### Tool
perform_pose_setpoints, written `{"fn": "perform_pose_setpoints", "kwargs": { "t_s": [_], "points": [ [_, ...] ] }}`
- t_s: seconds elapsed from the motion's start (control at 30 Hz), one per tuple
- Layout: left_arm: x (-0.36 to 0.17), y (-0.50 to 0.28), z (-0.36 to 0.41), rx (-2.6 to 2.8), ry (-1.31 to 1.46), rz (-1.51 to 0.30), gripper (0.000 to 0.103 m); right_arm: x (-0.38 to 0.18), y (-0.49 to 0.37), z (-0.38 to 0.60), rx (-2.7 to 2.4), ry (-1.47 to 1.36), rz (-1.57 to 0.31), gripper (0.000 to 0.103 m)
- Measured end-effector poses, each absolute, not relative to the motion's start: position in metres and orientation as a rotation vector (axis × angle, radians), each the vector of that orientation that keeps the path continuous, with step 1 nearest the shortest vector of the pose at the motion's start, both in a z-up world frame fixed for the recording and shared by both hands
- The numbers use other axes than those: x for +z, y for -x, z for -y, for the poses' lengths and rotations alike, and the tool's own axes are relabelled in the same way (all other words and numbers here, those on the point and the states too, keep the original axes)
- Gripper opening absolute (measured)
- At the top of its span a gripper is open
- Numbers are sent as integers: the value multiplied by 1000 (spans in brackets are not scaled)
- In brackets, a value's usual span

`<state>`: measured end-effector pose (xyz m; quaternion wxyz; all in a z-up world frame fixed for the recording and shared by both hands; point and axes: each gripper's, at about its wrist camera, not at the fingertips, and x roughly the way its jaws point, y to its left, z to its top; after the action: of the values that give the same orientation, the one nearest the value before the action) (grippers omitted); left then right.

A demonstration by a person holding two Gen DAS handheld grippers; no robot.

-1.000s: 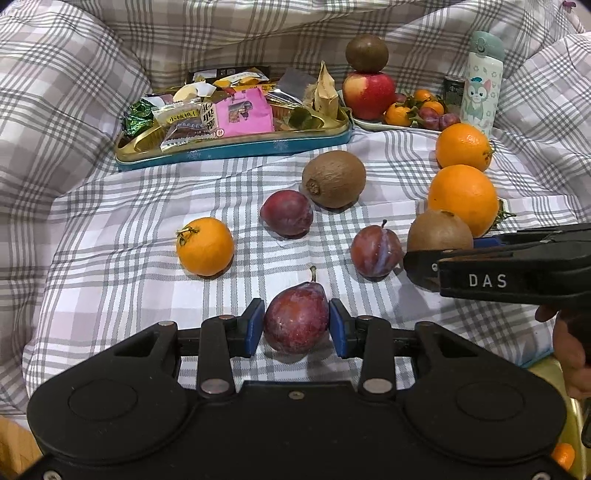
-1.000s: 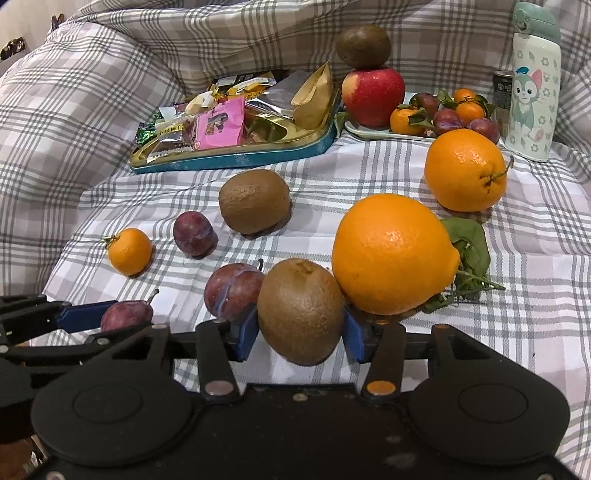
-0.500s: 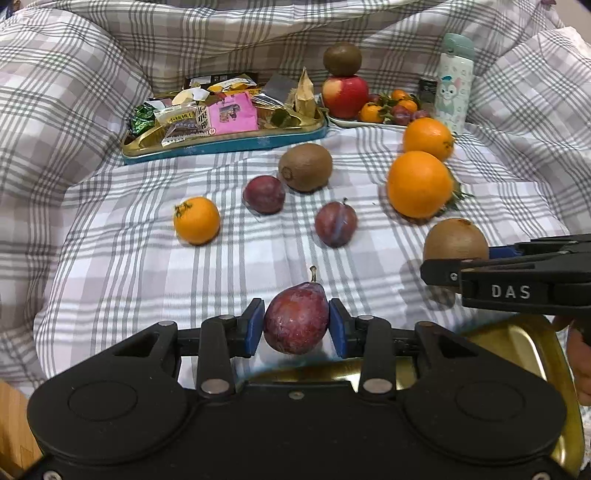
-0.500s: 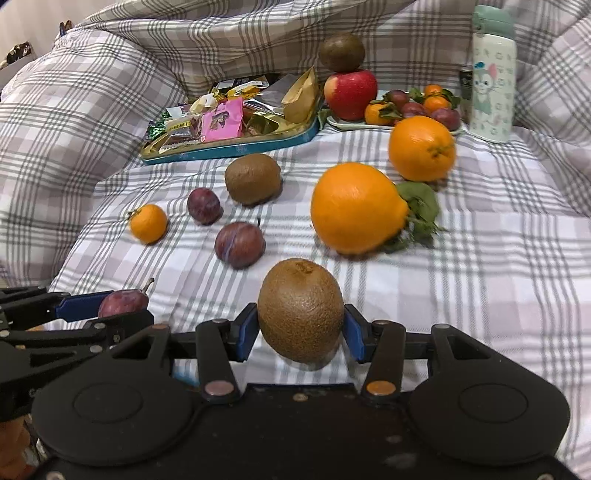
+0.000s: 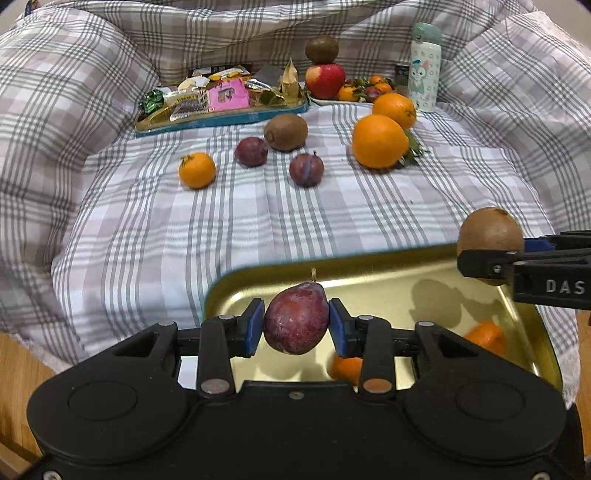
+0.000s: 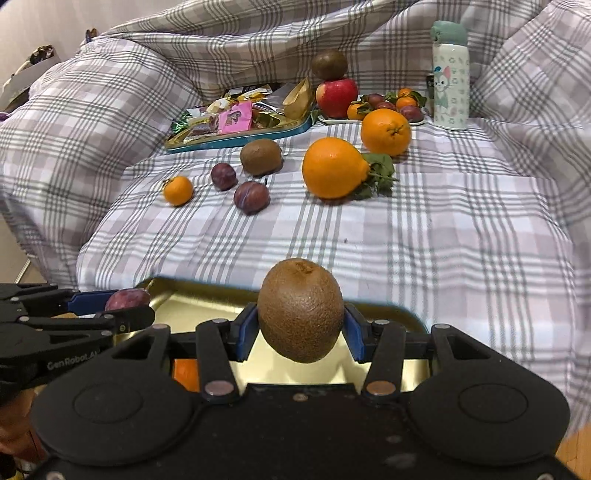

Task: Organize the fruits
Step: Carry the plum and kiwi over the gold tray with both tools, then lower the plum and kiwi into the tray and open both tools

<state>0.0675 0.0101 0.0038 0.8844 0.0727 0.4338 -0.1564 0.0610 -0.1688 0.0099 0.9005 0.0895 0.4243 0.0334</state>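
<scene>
So | my left claw grips a plum | right claw grips a kiwi | both above the gold tray

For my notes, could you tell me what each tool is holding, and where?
Left tool: a plum, pinched across its sides. Right tool: a kiwi, gripped across its middle.

A grey and lilac checked blanket covers the bed and bunches up into soft folds at the back and on both sides. A strip of wooden floor shows below the blanket's near left edge, and again at the lower right corner. A pale plain wall stands behind the left-hand folds. The light is warm and even.
</scene>
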Motion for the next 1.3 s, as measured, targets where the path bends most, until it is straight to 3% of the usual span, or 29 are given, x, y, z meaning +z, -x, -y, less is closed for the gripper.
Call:
{"fn": "perform_pose_setpoints", "kwargs": {
  "t_s": [0.53,1.3],
  "points": [
    [-8,-7,1,-353,-128,-930,47,1,32,166,60,-170,-912,51],
    [-18,3,12,-395,-159,-957,47,-27,39,161,58,-157,-1024,51]
  ]
}}
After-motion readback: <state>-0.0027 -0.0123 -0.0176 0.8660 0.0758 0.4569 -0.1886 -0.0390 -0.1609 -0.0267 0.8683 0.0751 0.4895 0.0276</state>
